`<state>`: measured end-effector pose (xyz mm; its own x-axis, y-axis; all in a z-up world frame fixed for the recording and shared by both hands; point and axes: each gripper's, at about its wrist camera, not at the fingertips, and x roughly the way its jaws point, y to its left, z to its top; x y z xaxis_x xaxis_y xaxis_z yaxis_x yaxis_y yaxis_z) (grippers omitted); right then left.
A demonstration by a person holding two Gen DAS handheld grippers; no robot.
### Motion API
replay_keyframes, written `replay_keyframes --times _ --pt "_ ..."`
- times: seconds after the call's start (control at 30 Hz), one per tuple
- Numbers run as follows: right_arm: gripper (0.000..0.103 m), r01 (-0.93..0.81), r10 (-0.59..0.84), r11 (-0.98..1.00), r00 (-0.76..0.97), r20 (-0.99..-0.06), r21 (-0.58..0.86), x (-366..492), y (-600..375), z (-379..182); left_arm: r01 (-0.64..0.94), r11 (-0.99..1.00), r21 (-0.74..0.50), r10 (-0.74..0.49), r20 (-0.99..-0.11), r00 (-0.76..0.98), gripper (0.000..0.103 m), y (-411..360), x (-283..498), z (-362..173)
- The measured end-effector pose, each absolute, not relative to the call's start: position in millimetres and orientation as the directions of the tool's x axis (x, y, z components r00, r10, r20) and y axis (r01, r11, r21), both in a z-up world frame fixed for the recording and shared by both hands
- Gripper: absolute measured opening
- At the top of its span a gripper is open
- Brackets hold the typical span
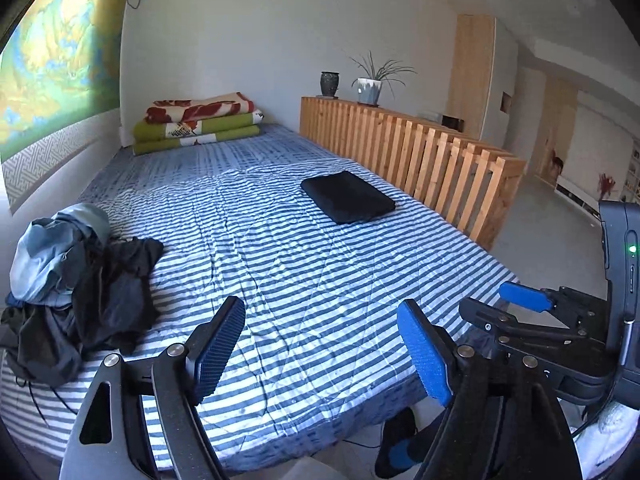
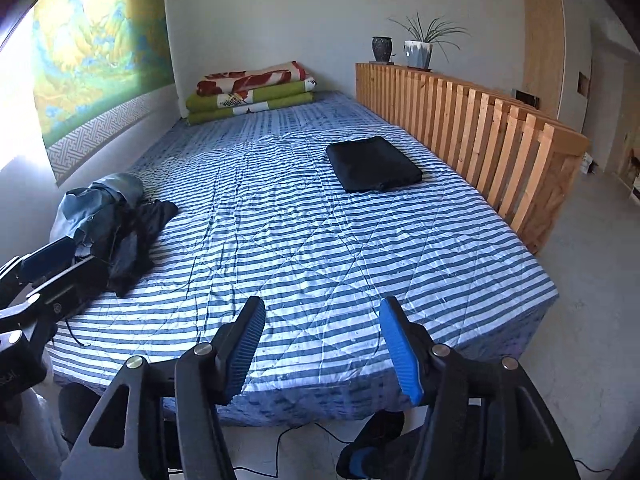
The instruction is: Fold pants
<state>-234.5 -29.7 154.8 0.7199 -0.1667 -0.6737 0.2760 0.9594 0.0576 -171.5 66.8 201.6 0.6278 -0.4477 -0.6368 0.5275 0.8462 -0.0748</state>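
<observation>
Black pants [image 1: 347, 197] [image 2: 373, 164] lie folded into a flat rectangle on the striped bed cover [image 1: 280, 248] [image 2: 304, 236], toward the far right by the wooden rail. A heap of unfolded clothes [image 1: 76, 284] [image 2: 116, 224], pale blue and black, sits at the bed's left edge. My left gripper [image 1: 322, 344] hangs open over the near edge of the bed, nothing between its blue pads. My right gripper [image 2: 322, 344] is open too and empty, above the bed's near edge. The right gripper [image 1: 524, 300] also shows at the right of the left wrist view.
A slatted wooden rail [image 1: 420, 152] [image 2: 480, 120] runs along the bed's right side, with a dark vase [image 2: 381, 49] and a potted plant [image 2: 420, 46] on top. Folded quilts [image 1: 200, 124] [image 2: 252, 92] are stacked at the head. Bare floor [image 2: 592, 260] lies to the right.
</observation>
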Motion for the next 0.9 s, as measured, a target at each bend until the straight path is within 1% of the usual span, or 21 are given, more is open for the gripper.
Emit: replay_keyframes --times 0.2,0.6,0.9 --pt "0.056 0.275 -0.220 0.961 0.724 -0.654 -0.020 -231.7 -16.1 155.5 0.512 0.855 -0.078 -0.430 -0.659 0.618 0.085 70.1 -166.5 186.0" --pt "0.056 0.325 -0.219 0.945 0.693 -0.687 0.027 -217.6 -35.3 132.8 0.487 0.869 -0.085 -0.393 -0.717 0.576 0.085 62.0 -140.0 150.8" --pt "0.056 0.312 -0.220 0.950 0.687 -0.693 0.008 -215.2 -26.6 128.2 0.473 0.876 -0.093 -0.387 -0.722 0.574 0.085 67.1 -134.5 141.5"
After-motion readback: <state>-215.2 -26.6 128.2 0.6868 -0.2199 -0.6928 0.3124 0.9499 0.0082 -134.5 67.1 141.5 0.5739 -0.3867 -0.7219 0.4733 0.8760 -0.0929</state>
